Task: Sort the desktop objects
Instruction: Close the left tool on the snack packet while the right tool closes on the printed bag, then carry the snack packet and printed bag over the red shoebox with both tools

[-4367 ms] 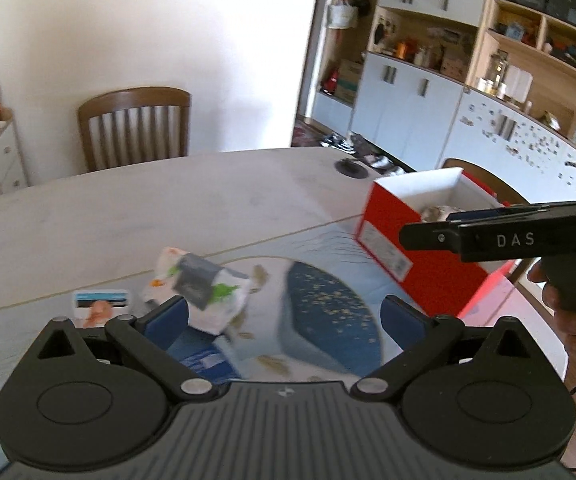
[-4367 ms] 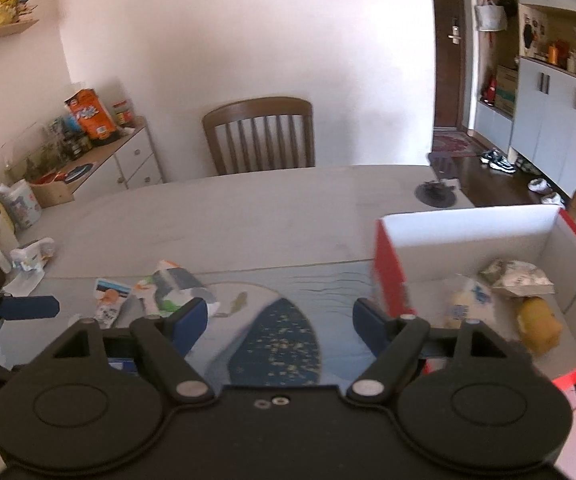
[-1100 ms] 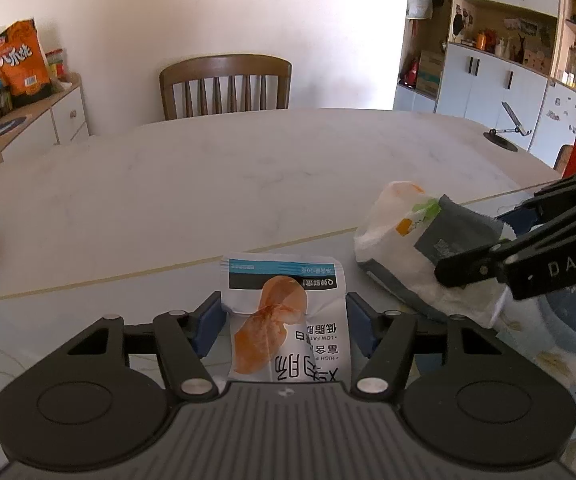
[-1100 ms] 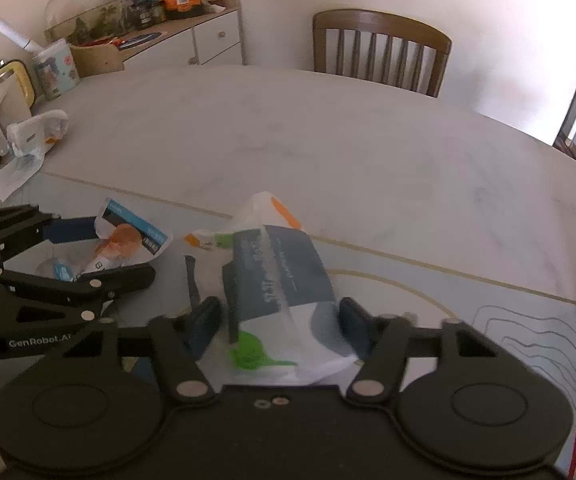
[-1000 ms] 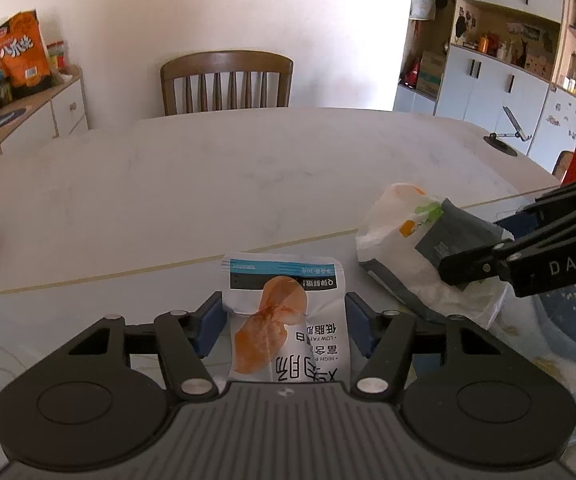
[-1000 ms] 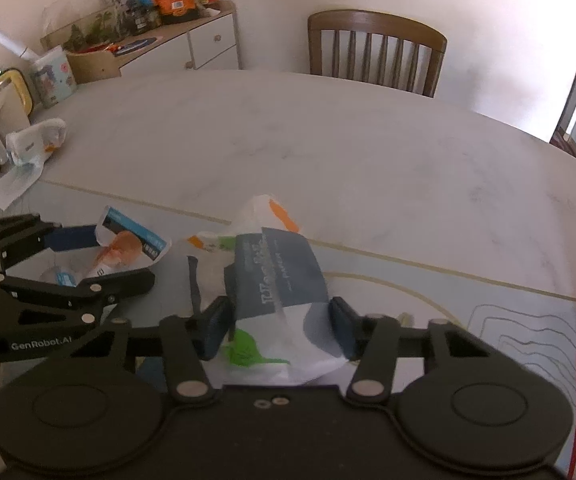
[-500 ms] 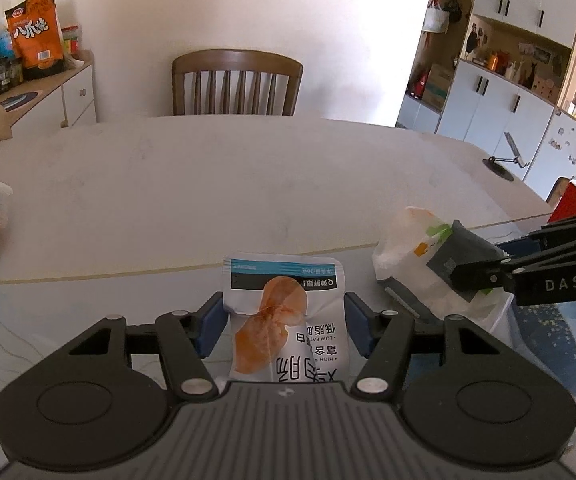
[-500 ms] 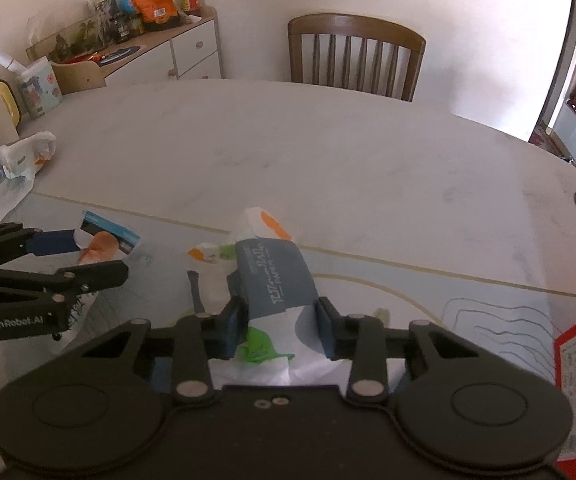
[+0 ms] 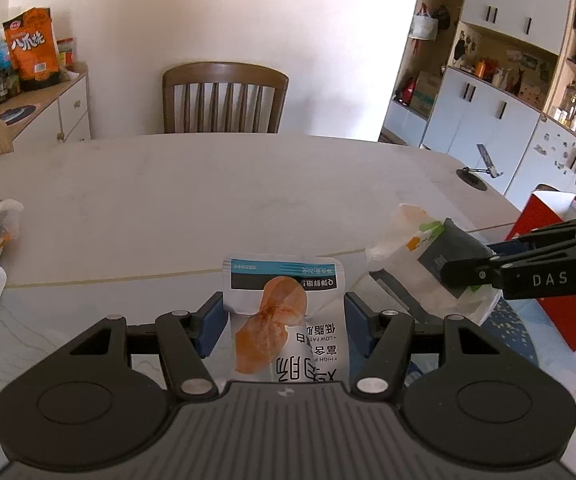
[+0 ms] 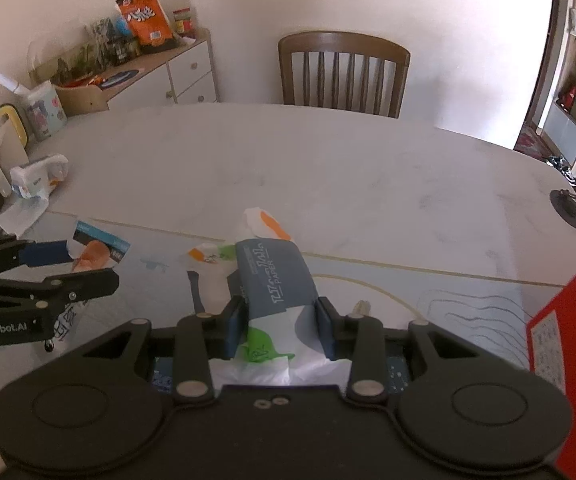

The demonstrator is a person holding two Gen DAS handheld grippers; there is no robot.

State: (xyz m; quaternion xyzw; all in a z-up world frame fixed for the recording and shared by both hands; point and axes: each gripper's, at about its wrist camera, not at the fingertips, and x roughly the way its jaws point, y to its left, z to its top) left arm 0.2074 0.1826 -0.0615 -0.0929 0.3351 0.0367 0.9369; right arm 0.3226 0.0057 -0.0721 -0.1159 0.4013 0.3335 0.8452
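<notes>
My left gripper (image 9: 283,320) is shut on a white snack packet (image 9: 283,312) with an orange picture and a blue band, held above the table. It also shows in the right wrist view (image 10: 95,250) between the left fingers. My right gripper (image 10: 279,320) is shut on a white tissue pack (image 10: 271,276) with a grey-blue label, lifted off the table; the pack shows in the left wrist view (image 9: 416,256) at the right. A red cardboard box (image 9: 544,232) with white inside stands to the right, and its wall shows in the right wrist view (image 10: 564,320).
A marble table (image 9: 215,184) stretches ahead, with a wooden chair (image 9: 223,96) behind it. A white bag and paper (image 10: 33,184) lie at the table's left edge. A phone stand (image 10: 572,204) sits at the far right. A blue patterned mat (image 10: 472,304) lies under the grippers.
Both grippers closed on their items and lifted them: the left on the snack packet, the right on the tissue pack. Both views have risen and the red box has come into sight.
</notes>
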